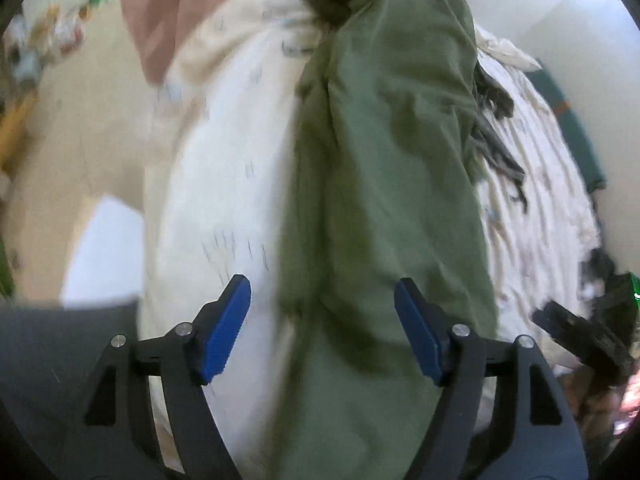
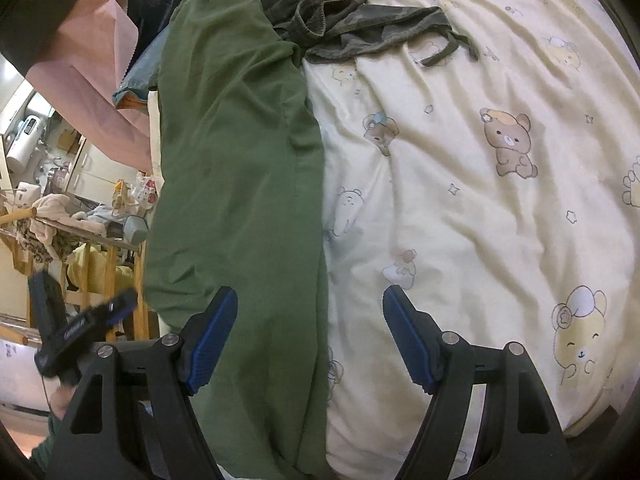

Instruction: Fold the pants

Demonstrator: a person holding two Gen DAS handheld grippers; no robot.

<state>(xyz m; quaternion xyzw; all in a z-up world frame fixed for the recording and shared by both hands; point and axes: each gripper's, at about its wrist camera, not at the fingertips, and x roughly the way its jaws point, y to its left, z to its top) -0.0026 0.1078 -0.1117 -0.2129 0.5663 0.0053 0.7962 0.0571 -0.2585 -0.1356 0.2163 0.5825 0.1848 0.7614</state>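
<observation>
The green pants [image 1: 380, 140] lie stretched out lengthwise along the bed's edge, on a cream sheet printed with bears [image 2: 480, 200]. My left gripper [image 1: 322, 328] hovers over the pants' near end, open, its blue pads apart with nothing pinched; the picture is blurred. My right gripper [image 2: 312, 340] is open too: its left finger is above the green pants [image 2: 240, 160] and its right finger above bare sheet. Each view catches the other gripper at its edge: the right gripper [image 1: 580, 340] and the left gripper [image 2: 80, 328].
A camouflage garment [image 2: 348, 20] with loose straps lies crumpled at the pants' far end. A pink sheet-like thing [image 2: 92, 60] stands beyond the bed's left edge. A wooden rack [image 2: 92, 260] draped with clothes and a cluttered room lie further left. To the right there is wrinkled sheet.
</observation>
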